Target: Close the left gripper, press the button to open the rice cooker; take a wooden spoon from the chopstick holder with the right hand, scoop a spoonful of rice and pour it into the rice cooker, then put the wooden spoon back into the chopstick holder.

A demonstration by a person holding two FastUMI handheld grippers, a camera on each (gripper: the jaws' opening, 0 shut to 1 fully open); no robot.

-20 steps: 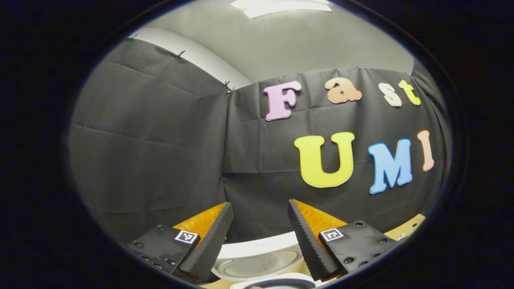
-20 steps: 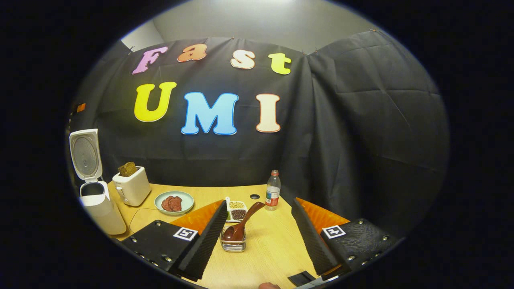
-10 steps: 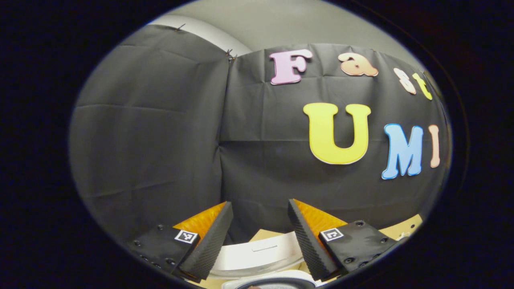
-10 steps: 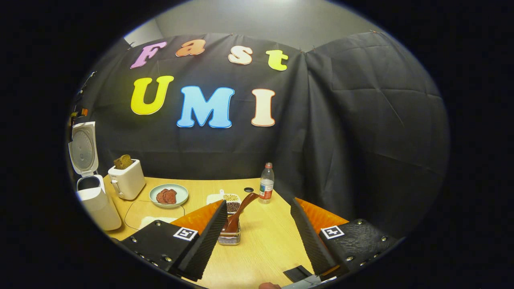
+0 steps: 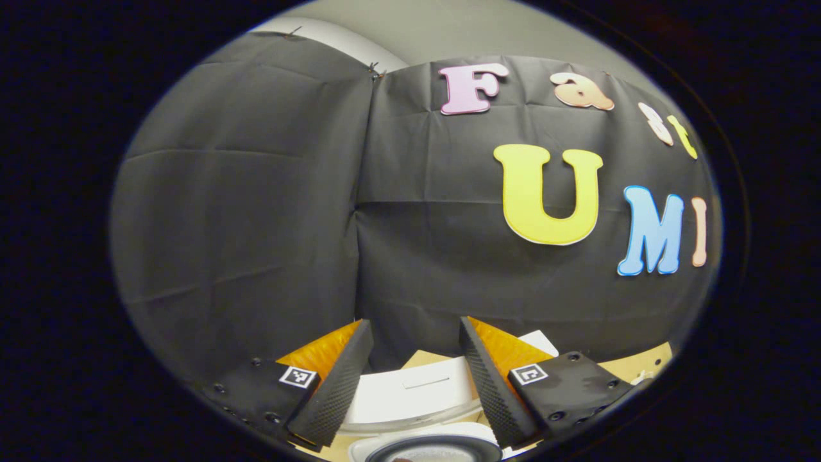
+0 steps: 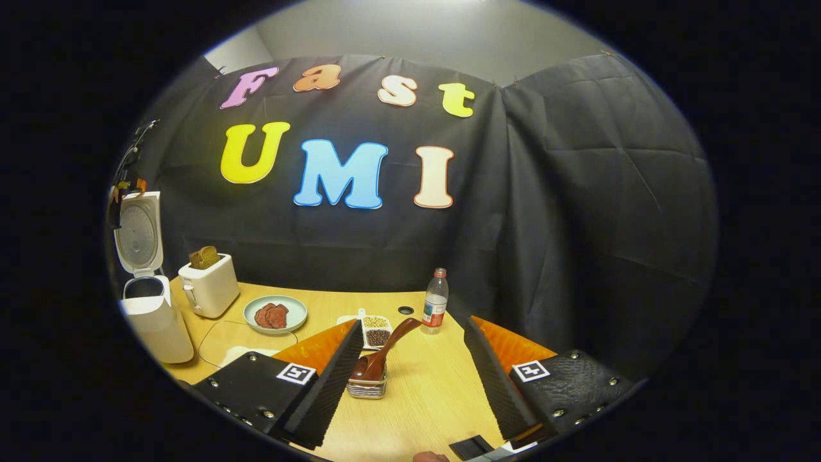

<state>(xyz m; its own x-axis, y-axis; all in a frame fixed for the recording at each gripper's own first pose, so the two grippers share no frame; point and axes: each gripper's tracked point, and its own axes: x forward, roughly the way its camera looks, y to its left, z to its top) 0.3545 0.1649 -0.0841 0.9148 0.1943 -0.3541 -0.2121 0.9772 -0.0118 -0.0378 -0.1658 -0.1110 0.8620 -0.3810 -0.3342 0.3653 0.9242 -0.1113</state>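
In the right gripper view the white rice cooker (image 6: 154, 324) stands at the table's far left with its lid (image 6: 138, 234) swung up. A brown wooden spoon (image 6: 385, 353) leans in a small clear chopstick holder (image 6: 367, 387) just ahead of my right gripper (image 6: 415, 324). That gripper is open and holds nothing; the holder sits near its left finger. In the left gripper view my left gripper (image 5: 415, 322) is open too. The cooker's white lid (image 5: 410, 394) stands close behind its fingers, and the dark pot rim (image 5: 433, 449) is at the bottom edge.
On the wooden table (image 6: 423, 398) stand a white toaster (image 6: 208, 289) with bread, a pale plate (image 6: 276, 314) of dark slices, a divided dish (image 6: 375, 330) of grains and a water bottle (image 6: 436, 301). A black object (image 6: 471, 446) lies at the near edge.
The left gripper view has tipped downward: the wall letters rose and more of the cooker's lid and pot rim came in. The right gripper shifted only slightly. Both stayed open.
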